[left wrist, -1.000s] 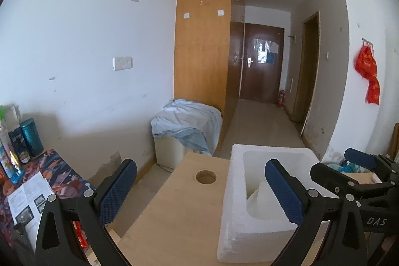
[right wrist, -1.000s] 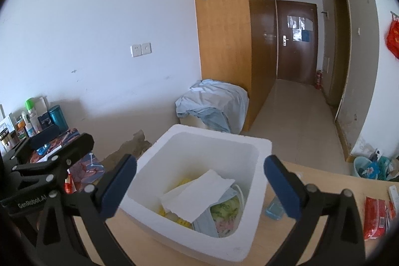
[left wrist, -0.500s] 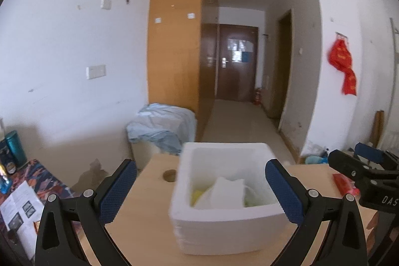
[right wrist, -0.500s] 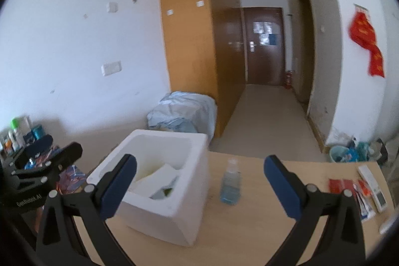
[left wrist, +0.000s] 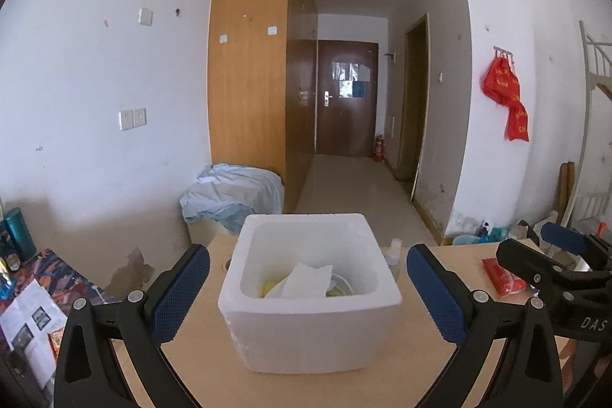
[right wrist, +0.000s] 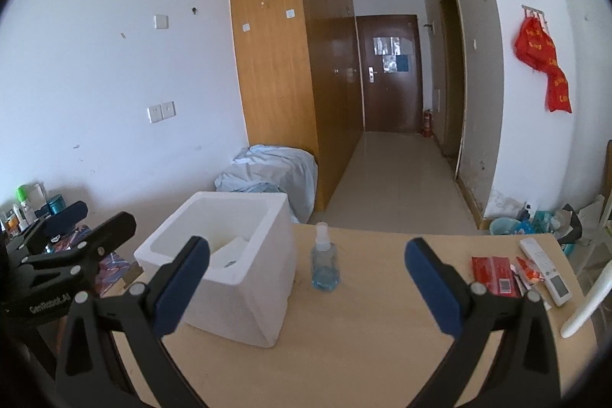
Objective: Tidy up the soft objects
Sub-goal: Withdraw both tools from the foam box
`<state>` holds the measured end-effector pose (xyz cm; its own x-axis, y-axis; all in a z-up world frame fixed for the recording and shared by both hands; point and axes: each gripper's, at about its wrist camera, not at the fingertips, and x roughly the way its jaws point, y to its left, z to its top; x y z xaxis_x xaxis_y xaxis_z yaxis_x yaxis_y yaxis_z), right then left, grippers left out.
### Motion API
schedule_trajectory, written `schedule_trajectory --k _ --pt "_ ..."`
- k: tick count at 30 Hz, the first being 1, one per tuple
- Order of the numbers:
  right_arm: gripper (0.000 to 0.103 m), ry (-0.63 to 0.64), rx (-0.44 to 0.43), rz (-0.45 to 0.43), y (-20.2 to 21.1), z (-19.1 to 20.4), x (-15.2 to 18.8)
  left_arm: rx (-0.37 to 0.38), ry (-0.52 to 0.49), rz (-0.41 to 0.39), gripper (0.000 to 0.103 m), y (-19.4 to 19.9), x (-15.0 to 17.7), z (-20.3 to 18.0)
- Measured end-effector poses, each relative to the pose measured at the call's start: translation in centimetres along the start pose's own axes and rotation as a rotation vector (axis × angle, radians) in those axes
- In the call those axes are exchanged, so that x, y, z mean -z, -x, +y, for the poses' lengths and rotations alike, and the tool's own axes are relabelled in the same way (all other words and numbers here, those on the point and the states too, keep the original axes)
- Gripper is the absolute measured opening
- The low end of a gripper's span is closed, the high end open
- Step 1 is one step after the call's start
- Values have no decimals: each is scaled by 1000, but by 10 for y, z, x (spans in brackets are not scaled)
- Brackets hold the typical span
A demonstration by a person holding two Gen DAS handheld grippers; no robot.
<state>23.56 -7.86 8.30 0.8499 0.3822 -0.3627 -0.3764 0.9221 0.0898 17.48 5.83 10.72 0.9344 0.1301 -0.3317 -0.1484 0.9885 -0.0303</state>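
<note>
A white foam box point(left wrist: 310, 324) stands on the wooden table point(left wrist: 199, 362); it also shows in the right wrist view point(right wrist: 244, 285). Inside it lie a white tissue point(left wrist: 306, 280) and yellow-green soft items point(left wrist: 269, 289). My left gripper point(left wrist: 308, 289) is open and empty, its fingers either side of the box, held above it. My right gripper point(right wrist: 306, 282) is open and empty, right of the box, above a clear blue spray bottle point(right wrist: 324, 262). Red packets point(right wrist: 493, 274) lie at the table's right.
A white remote point(right wrist: 545, 268) lies beside the red packets. A cloth-covered low cabinet point(left wrist: 233, 197) stands behind the table. A side table with bottles and papers point(left wrist: 23, 289) is at the left. The right gripper's body point(left wrist: 550, 266) shows in the left wrist view.
Both grippers have swung to the right and pulled back. The box is now centred in the left view and off to the left in the right view. Both stay open.
</note>
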Motion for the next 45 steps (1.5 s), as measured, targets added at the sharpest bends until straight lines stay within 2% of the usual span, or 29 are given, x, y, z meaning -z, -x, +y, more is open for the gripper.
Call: schedule_trajectory --k 10,19,28,35,45 --pt "103 1 -19 -47 39 6 8 6 -20 -23 103 45 12 -13" --pt "103 5 -6 -81 77 17 32 35 -23 -59 103 93 29 -19" --pt "103 14 19 -111 110 25 63 81 -22 -50 103 124 58 -18" --pt "103 4 16 -98 121 26 86 95 -7 -35 103 137 86 -15" --pt "103 -18 18 -26 120 26 117 116 -9 -23 103 143 122 -16"
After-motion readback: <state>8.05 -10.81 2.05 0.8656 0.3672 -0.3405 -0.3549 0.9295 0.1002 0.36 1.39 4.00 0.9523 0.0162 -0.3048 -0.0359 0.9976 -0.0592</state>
